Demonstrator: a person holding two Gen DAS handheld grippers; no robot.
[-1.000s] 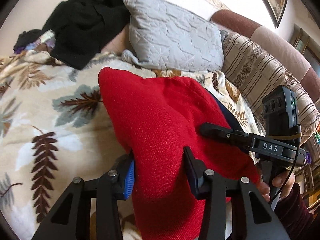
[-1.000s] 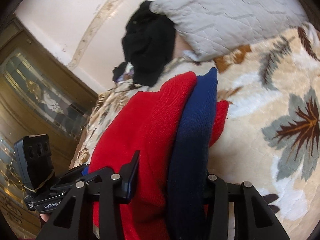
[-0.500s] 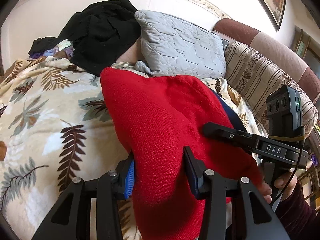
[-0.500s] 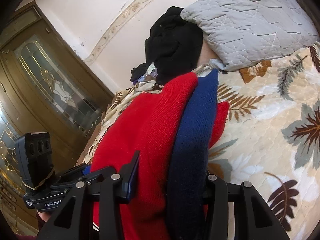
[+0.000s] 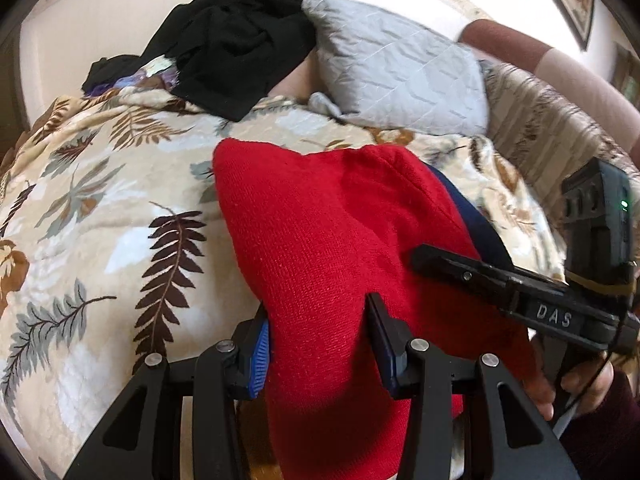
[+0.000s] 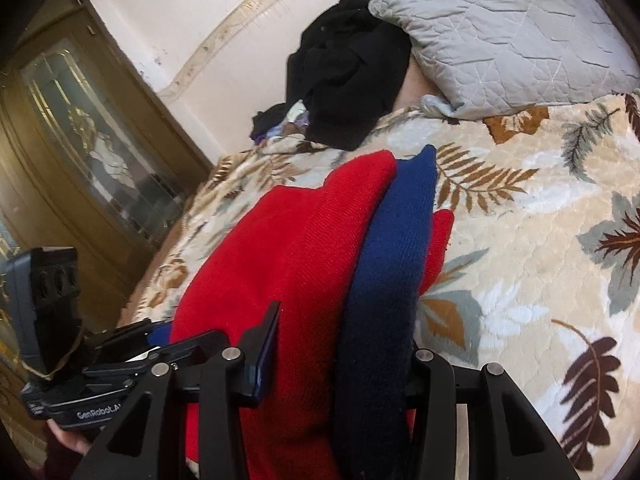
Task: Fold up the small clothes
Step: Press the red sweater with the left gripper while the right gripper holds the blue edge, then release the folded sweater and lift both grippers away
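In the left wrist view, the left tool (image 5: 318, 340) is clamped on a fold of the red knit garment (image 5: 332, 220), which fills the gap between its fingers and spreads forward over the leaf-patterned bedspread (image 5: 100, 200). The right tool (image 5: 440, 258) reaches onto the garment from the right, held by a hand (image 5: 576, 380).

In the right wrist view, the right tool (image 6: 344, 360) grips bunched red cloth together with the garment's navy blue layer (image 6: 392, 264). Beyond lie a grey pillow (image 6: 512, 36) and black clothes (image 6: 352, 68).
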